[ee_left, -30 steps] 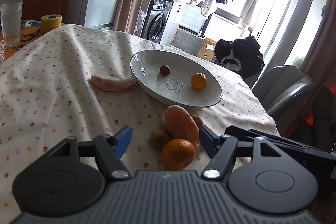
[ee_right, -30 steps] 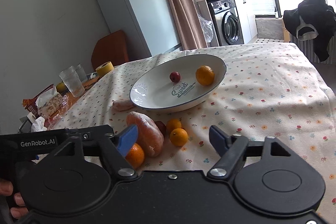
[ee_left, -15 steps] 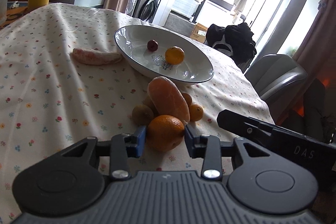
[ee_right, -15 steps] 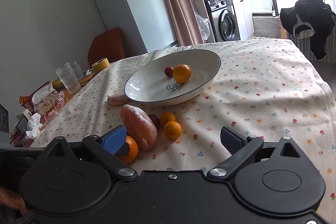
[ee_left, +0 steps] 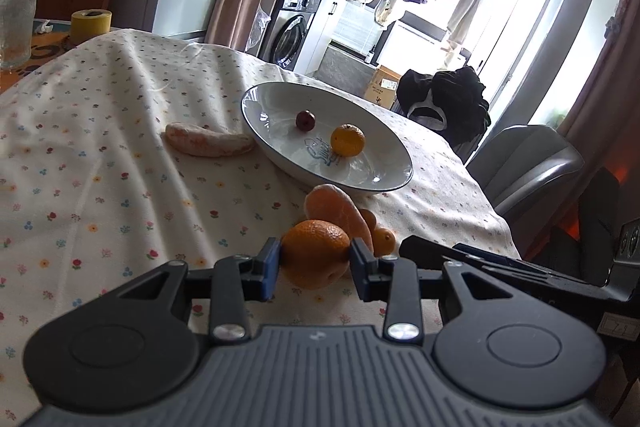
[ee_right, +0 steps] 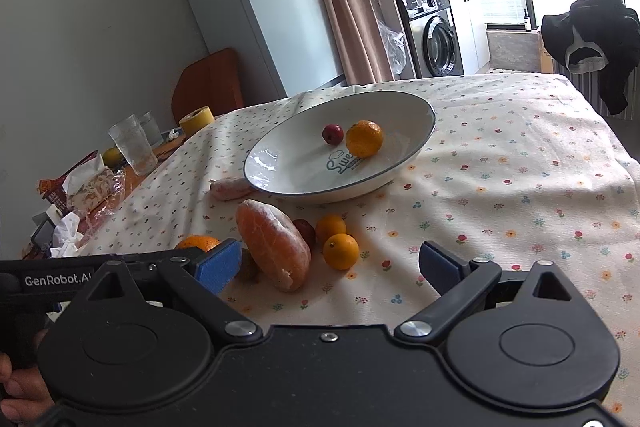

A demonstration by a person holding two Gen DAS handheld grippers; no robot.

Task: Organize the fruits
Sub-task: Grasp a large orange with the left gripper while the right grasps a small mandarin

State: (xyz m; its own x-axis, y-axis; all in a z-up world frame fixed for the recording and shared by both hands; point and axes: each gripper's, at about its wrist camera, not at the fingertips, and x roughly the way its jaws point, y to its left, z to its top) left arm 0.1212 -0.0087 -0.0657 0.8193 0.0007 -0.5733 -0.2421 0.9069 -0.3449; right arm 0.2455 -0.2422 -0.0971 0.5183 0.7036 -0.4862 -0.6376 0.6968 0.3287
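Left gripper (ee_left: pixel 314 261) pinches orange (ee_left: pixel 315 251) for plate (ee_left: pixel 394 151); right gripper (ee_right: pixel 330 263) fingers wide, empty, near plate.

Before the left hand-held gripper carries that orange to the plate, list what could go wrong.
1. The left hand-held gripper holds the orange only at its sides, near the fingertips; the round fruit may slip out.
2. The big orange-pink fruit and small oranges lie straight ahead, so a low path could knock them.
3. The plate is shallow, and an orange and a small red fruit sit inside; a dropped orange could roll out or strike them.
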